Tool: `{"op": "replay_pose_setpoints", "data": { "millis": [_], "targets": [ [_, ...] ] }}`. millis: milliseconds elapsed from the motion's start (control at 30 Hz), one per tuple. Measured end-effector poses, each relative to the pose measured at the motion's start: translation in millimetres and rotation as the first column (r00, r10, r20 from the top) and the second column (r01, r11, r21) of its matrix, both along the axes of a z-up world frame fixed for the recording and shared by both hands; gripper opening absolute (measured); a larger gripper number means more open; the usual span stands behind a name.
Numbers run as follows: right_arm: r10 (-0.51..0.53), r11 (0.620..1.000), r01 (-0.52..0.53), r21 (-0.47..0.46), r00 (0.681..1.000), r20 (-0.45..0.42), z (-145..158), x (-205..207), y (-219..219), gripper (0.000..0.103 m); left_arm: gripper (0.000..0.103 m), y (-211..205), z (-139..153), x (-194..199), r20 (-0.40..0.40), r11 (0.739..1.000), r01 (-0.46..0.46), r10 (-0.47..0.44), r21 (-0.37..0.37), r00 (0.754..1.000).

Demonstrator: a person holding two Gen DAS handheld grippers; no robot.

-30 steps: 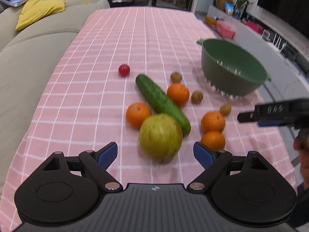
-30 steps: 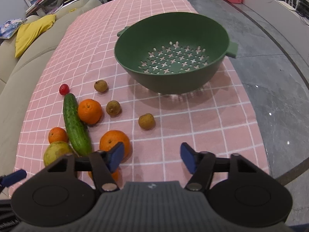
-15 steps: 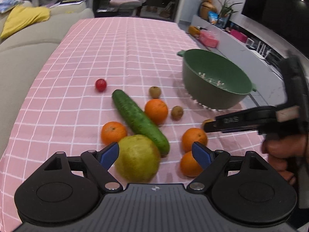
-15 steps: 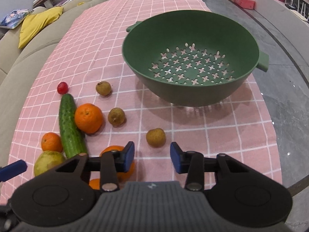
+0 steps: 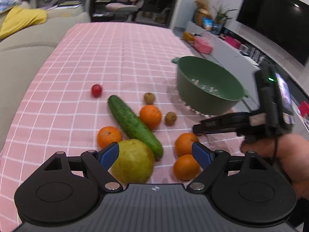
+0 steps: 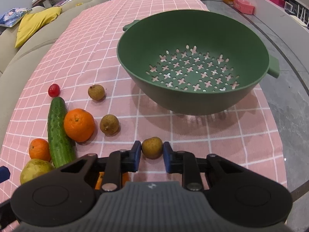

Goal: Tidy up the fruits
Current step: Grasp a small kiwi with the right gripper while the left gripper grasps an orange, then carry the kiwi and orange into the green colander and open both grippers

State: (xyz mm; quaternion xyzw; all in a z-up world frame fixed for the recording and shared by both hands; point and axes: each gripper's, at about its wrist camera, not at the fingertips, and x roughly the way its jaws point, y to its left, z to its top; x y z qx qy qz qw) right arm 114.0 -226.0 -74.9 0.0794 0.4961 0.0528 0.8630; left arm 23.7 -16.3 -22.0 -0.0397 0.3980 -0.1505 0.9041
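Note:
My right gripper (image 6: 152, 151) is shut on a small brown round fruit (image 6: 152, 147) lying on the pink checked cloth, just in front of the green colander (image 6: 193, 104), which holds nothing. Two more small brown fruits (image 6: 109, 124) (image 6: 96, 92) lie to the left. Beside them are a cucumber (image 6: 58, 127), an orange (image 6: 79, 124), a second orange (image 6: 39, 148), a cherry tomato (image 6: 53, 90) and a yellow-green pear (image 6: 35, 169). My left gripper (image 5: 155, 153) hangs open over the pear (image 5: 133, 162), whose left side is by the left pad. Two oranges (image 5: 185, 144) (image 5: 186, 166) sit by its right finger.
A beige sofa (image 5: 25, 54) with a yellow cushion (image 5: 21, 20) runs along the table's left side. The table's right edge drops to a grey floor (image 6: 289, 106). A person's hand (image 5: 285, 154) holds the right gripper's handle at the right of the left wrist view.
My right gripper has come down and forward to the nearest small brown fruit and its jaws have shut on it. The left gripper has tilted up a little over the pear, still open.

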Motion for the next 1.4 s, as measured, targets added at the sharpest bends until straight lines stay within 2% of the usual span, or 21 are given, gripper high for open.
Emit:
{"op": "replay_pose_setpoints", "data": {
  "millis": [200, 300, 367, 467, 567, 733, 800, 867, 933, 1167, 1400],
  "targets": [
    [-0.014, 1.0, 0.013, 0.017, 1.0, 0.013, 9.8, -2.7, -11.7, 0.02, 0.1, -30.5, -0.3, -8.1, 0.02, 0.991, 0.135, -0.136, 0.014, 0.991],
    [-0.027, 0.999, 0.026, 0.034, 0.999, 0.025, 17.1, -8.1, -21.3, 0.02, 0.099, -50.8, -8.2, -10.7, 0.017, 0.976, 0.206, -0.208, 0.07, 0.978],
    [-0.031, 0.999, 0.03, 0.042, 0.999, 0.031, 20.5, -11.9, -28.0, 0.02, 0.09, -64.1, -18.5, -12.0, -0.001, 0.963, 0.234, -0.236, 0.132, 0.972],
    [-0.037, 0.998, 0.036, 0.048, 0.999, 0.036, 24.1, -18.5, -38.3, 0.02, 0.086, -80.2, -34.3, -10.4, -0.034, 0.943, 0.261, -0.259, 0.205, 0.965],
    [-0.051, 0.997, 0.049, 0.063, 0.998, 0.039, 27.9, -25.1, -51.2, 0.02, 0.083, -88.8, -46.4, -9.2, -0.055, 0.931, 0.265, -0.26, 0.252, 0.964],
    [-0.07, 0.994, 0.066, 0.085, 0.997, 0.042, 32.0, -35.4, -70.4, 0.02, 0.081, -95.6, -56.9, -3.3, -0.059, 0.924, 0.24, -0.233, 0.297, 0.971],
    [-0.076, 0.993, 0.072, 0.091, 0.996, 0.038, 31.4, -38.2, -76.3, 0.02, 0.075, -97.7, -60.5, -0.8, -0.056, 0.921, 0.232, -0.226, 0.314, 0.973],
    [-0.082, 0.992, 0.078, 0.097, 0.996, 0.034, 31.2, -40.1, -80.8, 0.02, 0.059, -99.9, -63.5, 1.0, -0.058, 0.918, 0.218, -0.211, 0.331, 0.976],
    [-0.086, 0.991, 0.083, 0.103, 0.996, 0.031, 31.4, -41.0, -83.5, 0.02, 0.051, -101.2, -64.5, 1.8, -0.049, 0.912, 0.202, -0.197, 0.357, 0.979],
    [-0.079, 0.99, 0.073, 0.119, 0.996, 0.04, 36.2, -42.1, -85.6, 0.02, 0.051, -98.9, -56.9, -5.8, -0.076, 0.934, 0.168, -0.151, 0.317, 0.986],
    [-0.069, 0.991, 0.064, 0.118, 0.997, 0.038, 41.7, -50.2, -86.0, 0.02, 0.051, -87.3, -31.3, -36.9, -0.075, 0.942, 0.171, -0.156, 0.287, 0.985]
  ]
}}
